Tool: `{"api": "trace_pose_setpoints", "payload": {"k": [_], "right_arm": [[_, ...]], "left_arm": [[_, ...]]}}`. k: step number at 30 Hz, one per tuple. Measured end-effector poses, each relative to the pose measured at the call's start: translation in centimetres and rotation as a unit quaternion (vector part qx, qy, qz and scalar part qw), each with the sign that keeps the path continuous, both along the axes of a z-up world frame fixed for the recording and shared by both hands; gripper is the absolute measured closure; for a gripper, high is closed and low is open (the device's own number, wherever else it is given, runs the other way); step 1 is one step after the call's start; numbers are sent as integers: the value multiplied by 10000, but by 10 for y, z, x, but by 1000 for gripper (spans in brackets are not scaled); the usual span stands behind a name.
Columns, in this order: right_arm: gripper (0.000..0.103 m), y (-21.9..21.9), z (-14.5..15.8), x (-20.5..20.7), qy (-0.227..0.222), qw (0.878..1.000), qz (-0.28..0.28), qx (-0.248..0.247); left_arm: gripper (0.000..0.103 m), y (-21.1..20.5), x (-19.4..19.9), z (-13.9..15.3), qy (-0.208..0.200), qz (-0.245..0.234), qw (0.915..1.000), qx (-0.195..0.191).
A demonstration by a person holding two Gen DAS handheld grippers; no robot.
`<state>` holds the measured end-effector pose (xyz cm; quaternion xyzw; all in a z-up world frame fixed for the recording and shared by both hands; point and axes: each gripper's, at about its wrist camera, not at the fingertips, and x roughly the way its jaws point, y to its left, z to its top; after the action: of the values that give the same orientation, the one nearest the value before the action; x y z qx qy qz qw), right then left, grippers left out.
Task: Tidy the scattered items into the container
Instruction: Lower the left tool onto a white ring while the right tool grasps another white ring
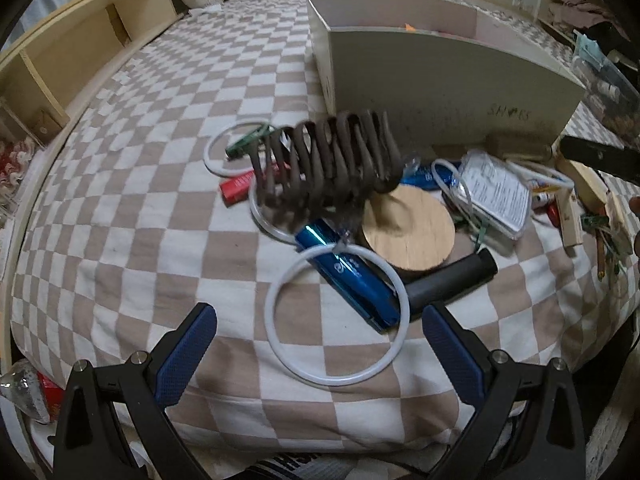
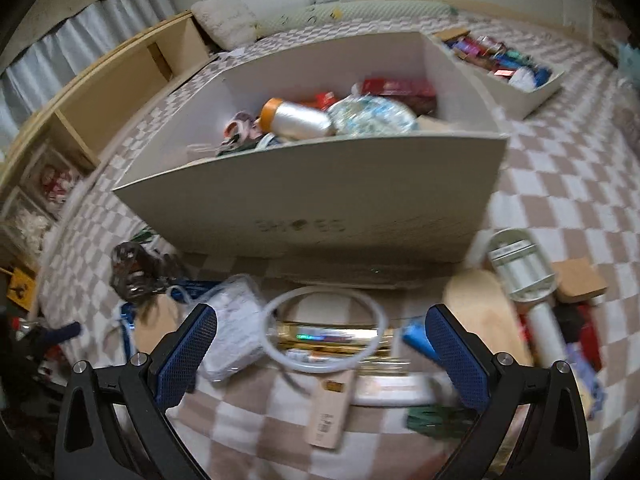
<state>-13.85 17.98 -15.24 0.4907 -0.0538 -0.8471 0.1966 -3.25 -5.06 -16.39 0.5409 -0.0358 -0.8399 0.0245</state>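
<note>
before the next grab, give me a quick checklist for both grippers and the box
1. Left gripper open and empty: ok.
2. Right gripper open and empty: ok.
3. White plastic ring lies between the left fingers' line: ok.
4. That ring is free of other items: not ok, it overlaps the shiny blue flat case.
5. Large white cardboard box has an open top with room: ok.
6. Dark brown claw hair clip at rest: cannot tell, blurred.

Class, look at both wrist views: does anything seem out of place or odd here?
Yes. A dark brown spiral hair claw looks blurred above the clutter beside the white cardboard box, seemingly mid-air; neither open gripper holds it.
</note>
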Motion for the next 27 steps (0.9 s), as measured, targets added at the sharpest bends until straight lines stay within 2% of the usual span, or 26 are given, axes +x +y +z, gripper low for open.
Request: {"api": "trace_pose_setpoints", "payload": {"k": [8, 12, 20, 22, 24, 27], "right_arm": [[0, -9, -24, -11, -250, 9990, -109, 363], [0, -7, -37, -16, -454, 9982, -135, 373], [0, -13, -42, -17, -393, 9978, 53, 529], [13, -9, -43, -16, -469, 9981, 110, 376], [19, -4, -41, -14, -433, 9984, 111, 360], [19, 1, -41, -9, -432, 9982, 145, 384]], "left_arm": [[0, 3, -2, -13, -229, -19, 9997, -6], [0, 2, -3, -17, -293, -31, 9996, 38], [0, -1, -8, -23, -420, 3, 9991, 102], [0, -3, -9, -23, -428, 23, 9990, 154], [0, -5, -10, -24, -432, 46, 9988, 207], [0, -8, -12, -23, -437, 81, 9986, 276]]}}
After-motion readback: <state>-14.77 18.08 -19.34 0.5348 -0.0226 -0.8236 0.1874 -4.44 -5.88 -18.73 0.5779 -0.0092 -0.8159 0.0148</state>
